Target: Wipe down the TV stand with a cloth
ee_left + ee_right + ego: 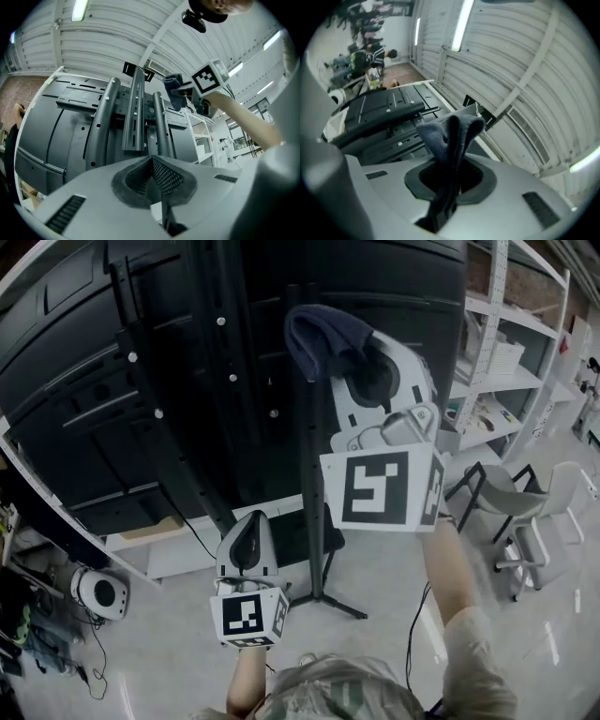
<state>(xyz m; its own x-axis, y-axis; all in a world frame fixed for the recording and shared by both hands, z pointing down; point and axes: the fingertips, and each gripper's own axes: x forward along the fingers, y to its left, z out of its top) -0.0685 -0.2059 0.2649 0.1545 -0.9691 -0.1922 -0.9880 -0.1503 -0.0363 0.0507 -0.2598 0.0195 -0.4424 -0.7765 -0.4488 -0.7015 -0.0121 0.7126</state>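
The TV stand's dark upright post [315,474] rises in front of the black back of the TV [94,381]. My right gripper [366,371] is raised beside the top of the post, shut on a dark blue cloth [319,338] that bunches out past its tips. In the right gripper view the cloth [451,133] stands folded between the jaws, above the stand's bracket [389,110]. My left gripper [249,542] hangs lower, by the post's foot, shut with nothing in it. The left gripper view looks up at the stand's rails [136,112] and the cloth [174,89].
White shelving [506,362] with boxes lines the right side. Two chairs [511,498] stand on the floor below it. A small white round device [101,594] and cables lie at lower left. The stand's base leg [339,602] spreads over the floor.
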